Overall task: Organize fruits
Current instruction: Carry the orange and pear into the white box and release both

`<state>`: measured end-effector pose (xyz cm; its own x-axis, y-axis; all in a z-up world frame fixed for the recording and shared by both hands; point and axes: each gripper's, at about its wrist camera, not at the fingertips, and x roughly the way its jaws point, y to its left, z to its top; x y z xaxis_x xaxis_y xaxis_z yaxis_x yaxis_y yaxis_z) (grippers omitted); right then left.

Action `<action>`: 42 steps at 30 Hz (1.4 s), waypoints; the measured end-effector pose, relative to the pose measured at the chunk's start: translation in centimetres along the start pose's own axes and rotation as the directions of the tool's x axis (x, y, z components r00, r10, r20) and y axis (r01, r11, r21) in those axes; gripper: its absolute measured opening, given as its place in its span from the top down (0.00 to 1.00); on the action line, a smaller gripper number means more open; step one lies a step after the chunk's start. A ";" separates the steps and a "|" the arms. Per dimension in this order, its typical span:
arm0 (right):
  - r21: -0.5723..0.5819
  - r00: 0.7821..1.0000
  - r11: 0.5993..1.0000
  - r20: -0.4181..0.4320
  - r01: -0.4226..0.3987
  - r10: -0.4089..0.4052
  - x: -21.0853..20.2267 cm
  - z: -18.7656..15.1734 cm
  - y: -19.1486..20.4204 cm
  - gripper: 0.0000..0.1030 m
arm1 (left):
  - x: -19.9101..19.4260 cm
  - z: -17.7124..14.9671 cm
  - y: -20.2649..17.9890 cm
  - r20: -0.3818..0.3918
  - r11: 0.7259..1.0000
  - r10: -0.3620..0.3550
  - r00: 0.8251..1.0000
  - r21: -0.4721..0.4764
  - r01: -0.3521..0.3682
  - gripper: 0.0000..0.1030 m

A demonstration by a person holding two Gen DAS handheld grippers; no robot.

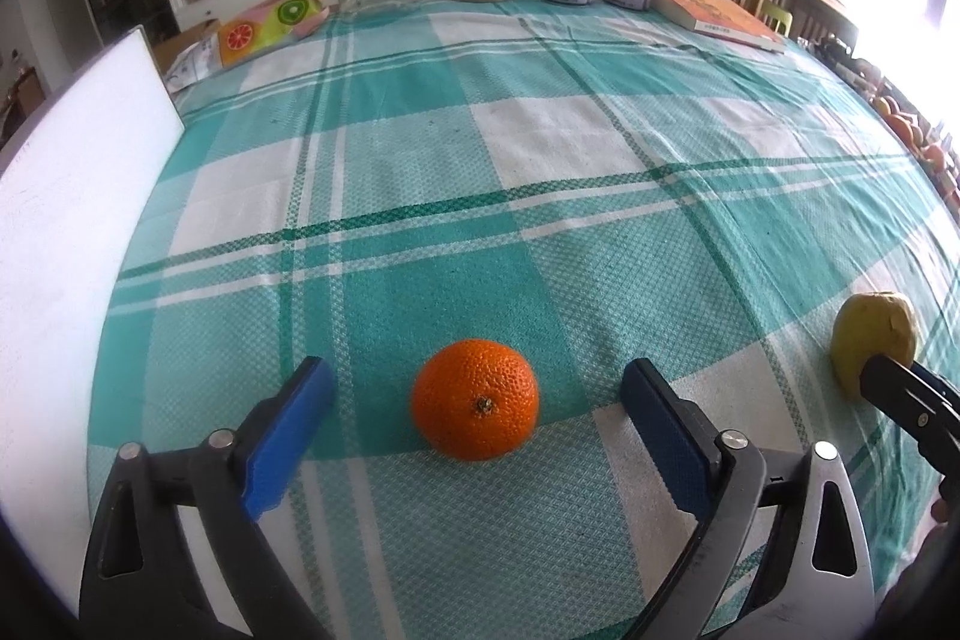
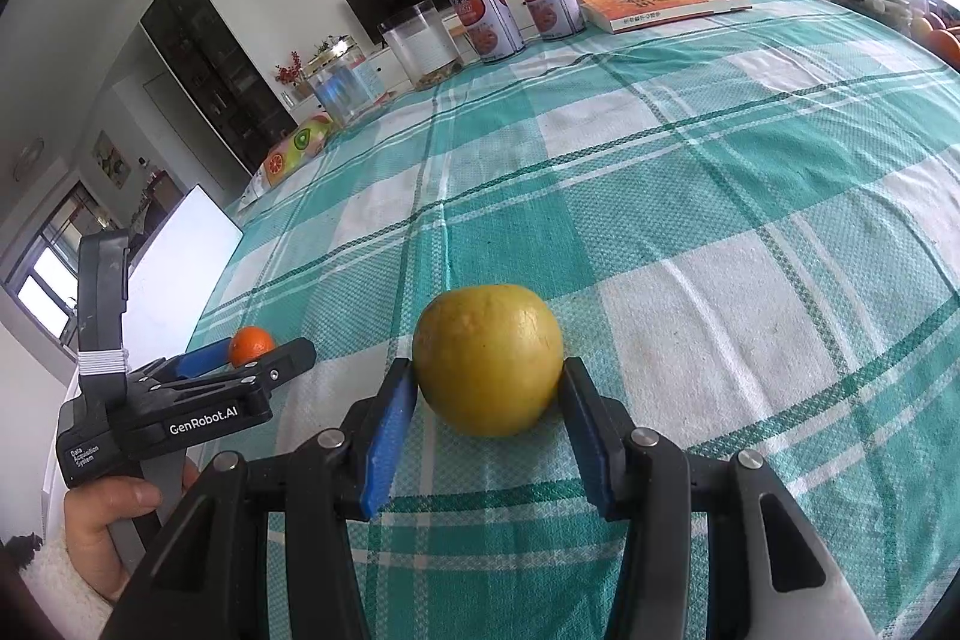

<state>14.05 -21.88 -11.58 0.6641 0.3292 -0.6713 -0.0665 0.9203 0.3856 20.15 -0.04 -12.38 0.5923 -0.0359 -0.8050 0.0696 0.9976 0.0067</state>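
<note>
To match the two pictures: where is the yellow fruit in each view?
Left wrist view: yellow fruit at far right edge, partly behind the right hand-held gripper.
Right wrist view: same fruit, centre, between the blue pads.
Shared landmark: orange.

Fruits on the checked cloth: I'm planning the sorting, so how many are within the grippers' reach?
2. An orange sits between the open left gripper; a yellow fruit sits between the right gripper, whose pads touch its sides. More orange fruit shows blurred at the far right edge.
</note>
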 end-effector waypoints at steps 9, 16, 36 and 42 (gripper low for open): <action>-0.091 0.990 0.987 -0.045 -0.135 0.131 -3.1 0.8 7.6 0.53 | -12.4 -1.4 5.3 0.077 0.915 -0.335 0.939 -0.212 0.344 0.69; -0.284 0.874 0.836 -0.285 -0.469 0.393 -3.9 0.1 27.7 0.53 | -25.3 -4.4 18.3 0.211 0.908 -0.128 0.969 -0.369 0.200 0.68; -0.572 0.930 0.755 -0.340 -0.321 0.139 -3.9 -7.5 41.6 0.03 | -27.9 -11.4 25.1 0.069 0.751 0.612 0.788 -0.363 -0.551 0.01; -0.574 0.953 0.784 -0.293 -0.235 0.070 -6.2 -6.5 42.0 0.02 | -29.0 -12.2 25.2 0.011 0.753 0.586 0.811 -0.377 -0.539 0.01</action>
<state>2.27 16.10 4.66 0.4099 0.4408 -0.7986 -0.6359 0.7658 0.0963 -5.08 26.87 3.89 0.5294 0.5544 -0.6422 -0.5698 0.7931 0.2150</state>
